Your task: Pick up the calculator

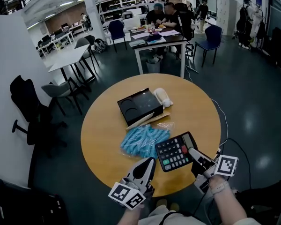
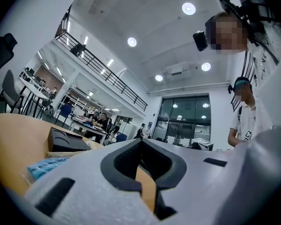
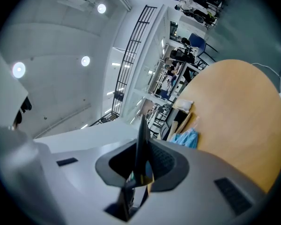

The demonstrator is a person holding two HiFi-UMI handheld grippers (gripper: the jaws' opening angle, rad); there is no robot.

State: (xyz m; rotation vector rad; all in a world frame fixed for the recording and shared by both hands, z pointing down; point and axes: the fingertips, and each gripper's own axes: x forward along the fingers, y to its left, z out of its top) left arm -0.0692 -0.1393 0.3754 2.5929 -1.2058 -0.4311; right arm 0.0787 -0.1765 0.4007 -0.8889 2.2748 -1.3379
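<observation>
A black calculator (image 1: pixel 175 151) with grey keys hangs tilted over the near right part of the round wooden table (image 1: pixel 103 125). My right gripper (image 1: pixel 196 156) is shut on its right edge. In the right gripper view the calculator (image 3: pixel 141 149) shows edge-on as a thin dark slab pinched between the jaws of the right gripper (image 3: pixel 143 168). My left gripper (image 1: pixel 147 165) hovers at the table's near edge, left of the calculator, shut with nothing in it. In the left gripper view, the left gripper (image 2: pixel 143 165) shows only the table between its pads.
On the table lie a black tray (image 1: pixel 138 104), a white bundle (image 1: pixel 162 96), a pale stick (image 1: pixel 145 120), a clear packet (image 1: pixel 165 125) and a blue bundle (image 1: pixel 143 139). Office chairs and desks with seated people stand beyond. A cable (image 1: pixel 222 121) runs off the right side.
</observation>
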